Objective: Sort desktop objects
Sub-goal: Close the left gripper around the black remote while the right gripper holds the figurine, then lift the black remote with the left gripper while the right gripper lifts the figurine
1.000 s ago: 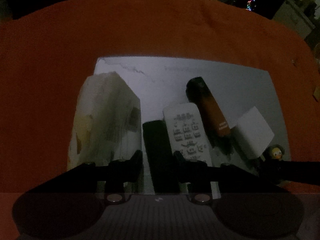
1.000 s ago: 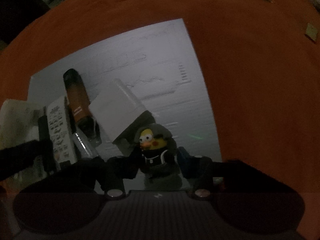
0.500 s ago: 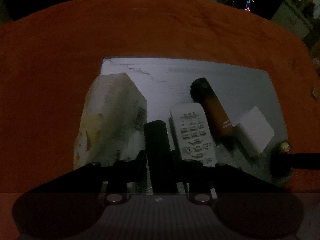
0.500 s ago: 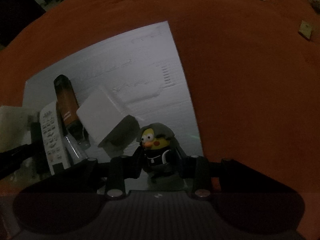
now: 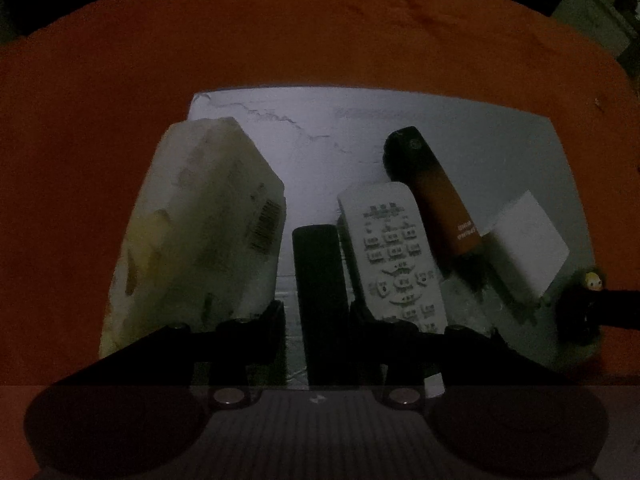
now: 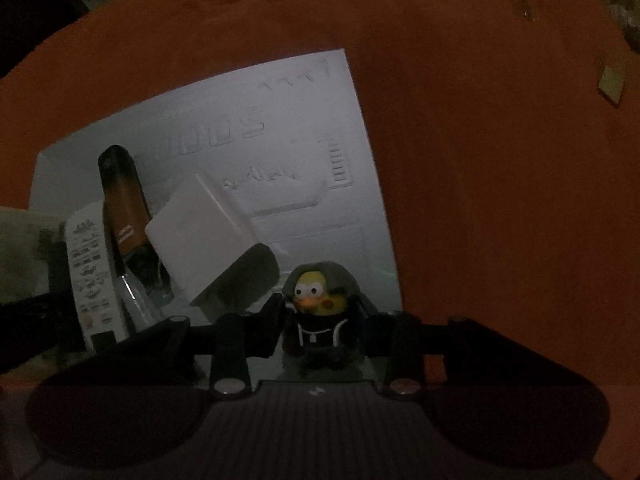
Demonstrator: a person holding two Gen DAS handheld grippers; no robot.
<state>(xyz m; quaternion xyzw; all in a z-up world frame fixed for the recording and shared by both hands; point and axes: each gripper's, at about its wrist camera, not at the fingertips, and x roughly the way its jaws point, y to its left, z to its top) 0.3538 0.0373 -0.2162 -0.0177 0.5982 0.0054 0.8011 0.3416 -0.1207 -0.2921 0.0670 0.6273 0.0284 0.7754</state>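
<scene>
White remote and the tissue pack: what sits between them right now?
In the left wrist view, a black bar-shaped device lies between the tissue pack and the white remote, with the left gripper straddling its near end.

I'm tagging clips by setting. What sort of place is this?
Probably a dim home desk: an orange cloth carries a white board with a white remote and duck figurine.

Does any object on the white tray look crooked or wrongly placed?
Yes. The orange-and-black cylindrical device lies diagonally, its lower end against the white rectangular box, while the white remote control and the black bar lie roughly parallel.
</scene>
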